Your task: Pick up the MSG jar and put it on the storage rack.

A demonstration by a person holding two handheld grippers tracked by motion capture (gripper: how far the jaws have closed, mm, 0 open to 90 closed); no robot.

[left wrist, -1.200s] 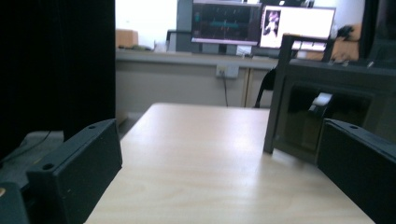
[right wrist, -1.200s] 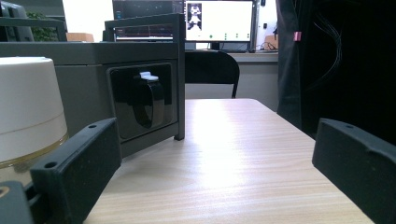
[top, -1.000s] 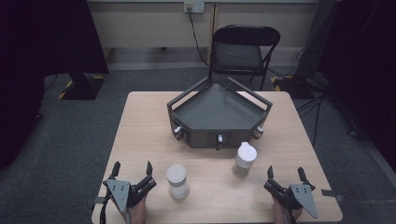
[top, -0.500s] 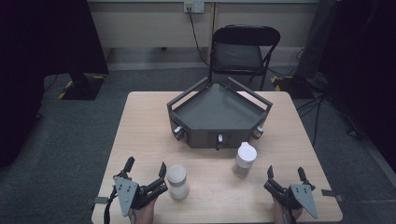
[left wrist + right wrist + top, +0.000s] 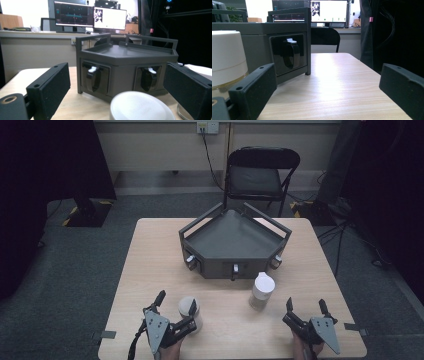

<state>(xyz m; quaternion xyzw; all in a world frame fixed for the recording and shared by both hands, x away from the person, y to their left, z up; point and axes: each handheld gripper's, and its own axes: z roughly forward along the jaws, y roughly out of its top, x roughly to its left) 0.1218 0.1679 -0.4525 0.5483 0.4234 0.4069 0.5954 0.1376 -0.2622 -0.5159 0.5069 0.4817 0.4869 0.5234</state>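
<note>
A short jar with a grey-white lid (image 5: 188, 312) stands near the table's front left. My left gripper (image 5: 176, 301) is open, one jaw on each side of the jar, not closed on it. In the left gripper view the lid (image 5: 141, 106) sits low between the wide-apart jaws. A taller bottle with a white cap (image 5: 261, 290) stands right of centre. My right gripper (image 5: 305, 304) rests open at the front right, a little right of and nearer than that bottle. The white cap (image 5: 227, 57) shows at the left of the right gripper view, outside the jaws.
A dark grey five-sided tray (image 5: 232, 240) with raised rails and latches on its front faces occupies the table's middle back. A black folding chair (image 5: 260, 177) stands behind the table. Bare wood lies between the two grippers and at the table's left side.
My left gripper has slid right and turned toward the short jar, so its jaws now bracket it. The right gripper and the bottle have stayed put.
</note>
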